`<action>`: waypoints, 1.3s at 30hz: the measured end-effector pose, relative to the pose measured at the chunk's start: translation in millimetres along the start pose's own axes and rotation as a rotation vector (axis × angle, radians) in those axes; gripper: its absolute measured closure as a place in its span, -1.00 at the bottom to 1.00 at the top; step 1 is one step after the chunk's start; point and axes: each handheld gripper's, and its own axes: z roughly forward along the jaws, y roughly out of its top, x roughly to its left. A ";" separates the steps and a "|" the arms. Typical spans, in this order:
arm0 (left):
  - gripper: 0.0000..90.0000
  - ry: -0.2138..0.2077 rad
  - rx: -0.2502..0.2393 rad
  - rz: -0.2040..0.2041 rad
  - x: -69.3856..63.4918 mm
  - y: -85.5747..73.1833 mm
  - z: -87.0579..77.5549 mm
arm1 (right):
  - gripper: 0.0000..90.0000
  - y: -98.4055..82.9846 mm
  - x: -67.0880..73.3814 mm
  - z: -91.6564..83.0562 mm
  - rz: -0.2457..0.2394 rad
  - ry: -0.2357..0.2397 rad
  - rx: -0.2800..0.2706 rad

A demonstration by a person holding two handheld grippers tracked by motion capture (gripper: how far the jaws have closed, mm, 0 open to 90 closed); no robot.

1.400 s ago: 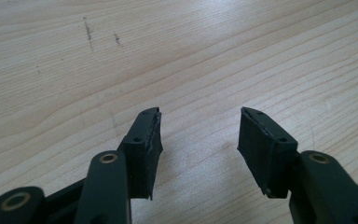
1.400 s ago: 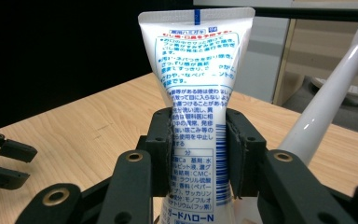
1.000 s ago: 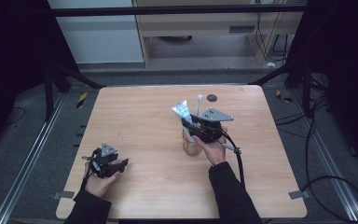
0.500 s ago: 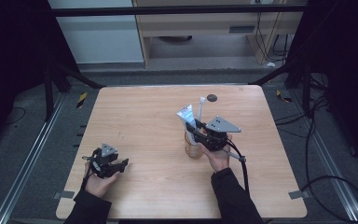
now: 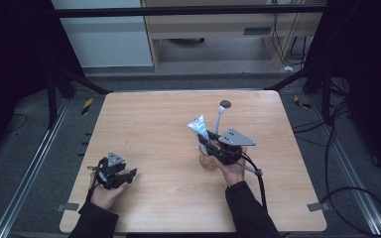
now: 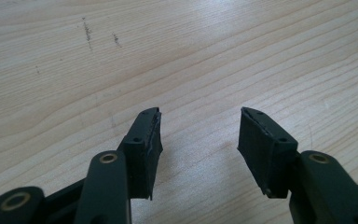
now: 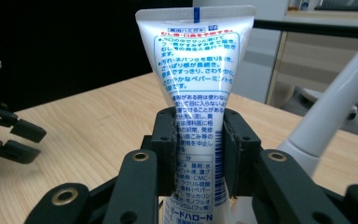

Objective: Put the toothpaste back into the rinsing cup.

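Observation:
A white toothpaste tube (image 7: 196, 60) with blue and red print stands upright, crimped end up. My right gripper (image 7: 199, 121) is shut on its lower body; the jaws have just been closing, and both pads now press the tube. In the high view the tube (image 5: 198, 127) rises at the table's centre right, above a small clear cup (image 5: 207, 161) under the right gripper (image 5: 213, 146). The tube's lower end is hidden. A white toothbrush (image 5: 219, 119) leans up beside it. My left gripper (image 5: 126, 176) rests at the front left, and its jaws (image 6: 200, 121) stand open over bare wood.
The wooden table (image 5: 149, 129) has wide free room at the left and the back. The toothbrush handle (image 7: 331, 112) slants up just right of my right jaw. The left gripper (image 7: 9, 135) is far off at the left edge of the right gripper view. Dark floor and frame rails surround the table.
My right gripper has shifted a little toward the person and lower, with the tube between its jaws. The left gripper has stayed in place.

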 end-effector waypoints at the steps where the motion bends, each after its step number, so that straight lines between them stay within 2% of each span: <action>1: 0.06 0.000 0.000 0.001 -0.2 0.0 -0.1 | 0.54 -2.2 0.5 1.1 -0.003 -0.001 0.015; 2: 0.06 0.000 0.000 0.002 -0.2 0.1 0.0 | 0.54 -4.5 0.8 2.0 -0.005 -0.009 0.034; 4: 0.06 0.001 0.003 0.001 -0.1 0.1 0.5 | 0.52 -8.5 -1.8 0.9 0.018 -0.003 0.022; 10: 0.06 0.000 0.005 0.003 -0.4 0.1 0.4 | 0.44 -7.1 -4.0 -1.7 0.033 -0.002 0.039; 14: 0.06 0.000 0.004 0.002 -0.3 0.1 0.5 | 0.25 -3.7 -0.8 -4.0 0.016 -0.011 0.056; 18: 0.06 0.000 0.004 0.003 -0.9 0.2 0.6 | 0.06 -1.3 1.4 -6.7 -0.025 -0.034 0.105; 19: 0.06 -0.001 0.005 0.002 -1.0 0.2 0.6 | -0.02 -1.0 1.2 -7.3 -0.024 -0.034 0.116; 21: 0.06 0.000 0.005 0.002 -1.1 0.2 0.7 | 0.04 0.1 0.9 -11.1 -0.026 -0.050 0.107; 23: 0.06 -0.001 0.005 0.002 -1.1 0.3 0.9 | 0.01 4.5 0.0 -15.9 -0.018 -0.054 0.097; 33: 0.06 -0.003 0.002 0.002 -1.8 0.3 0.3 | -0.40 15.3 6.0 -25.0 -0.023 -0.070 0.138; 39: 0.05 -0.006 0.001 0.001 -2.3 0.4 -0.2 | -0.60 14.3 5.6 -47.4 -0.001 -0.050 0.150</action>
